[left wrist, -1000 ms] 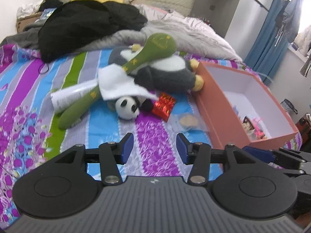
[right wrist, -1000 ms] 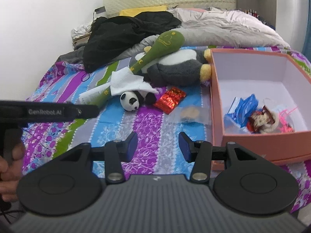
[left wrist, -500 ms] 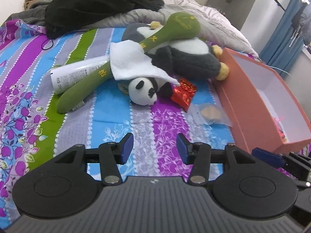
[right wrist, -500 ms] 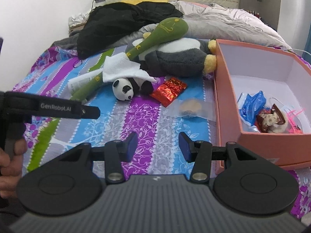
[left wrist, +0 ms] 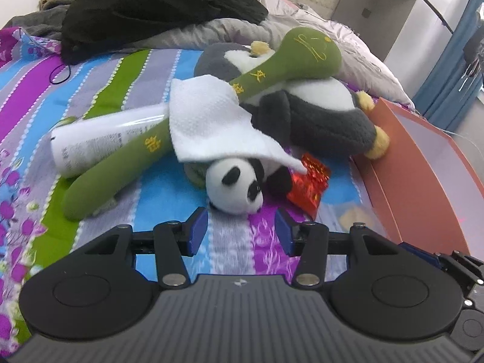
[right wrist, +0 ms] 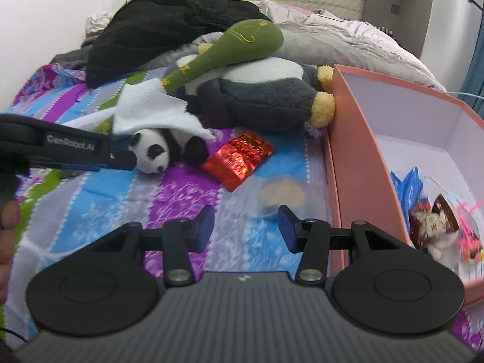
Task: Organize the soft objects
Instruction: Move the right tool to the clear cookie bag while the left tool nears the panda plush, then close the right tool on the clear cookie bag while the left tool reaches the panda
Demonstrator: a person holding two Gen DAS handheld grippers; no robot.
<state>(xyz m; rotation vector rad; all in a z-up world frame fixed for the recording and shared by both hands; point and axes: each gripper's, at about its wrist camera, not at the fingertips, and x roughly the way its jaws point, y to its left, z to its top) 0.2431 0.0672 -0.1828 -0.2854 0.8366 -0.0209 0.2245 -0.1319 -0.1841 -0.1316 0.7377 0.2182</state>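
A small panda plush (left wrist: 234, 186) (right wrist: 154, 149) lies on the striped bedspread, partly under a white cloth (left wrist: 211, 122) (right wrist: 151, 113). Behind it lie a big grey penguin plush (left wrist: 305, 112) (right wrist: 257, 99) and a long green plush (left wrist: 127, 163) (right wrist: 230, 51). My left gripper (left wrist: 241, 231) is open, just short of the panda; in the right wrist view its fingertips (right wrist: 121, 161) reach the panda's head. My right gripper (right wrist: 246, 225) is open and empty, above the bedspread near a clear packet with a round beige piece (right wrist: 282, 193).
A pink box (right wrist: 357, 163) (left wrist: 423, 181) with wrappers and small toys inside stands at the right. A red foil packet (right wrist: 239, 158) (left wrist: 310, 181) and a white tube (left wrist: 99, 139) lie on the bed. Black clothing (left wrist: 157, 9) and a grey quilt (right wrist: 341, 42) lie behind.
Both grippers have moved forward toward the toys. The left one has closed in on the panda plush. Both stay open.
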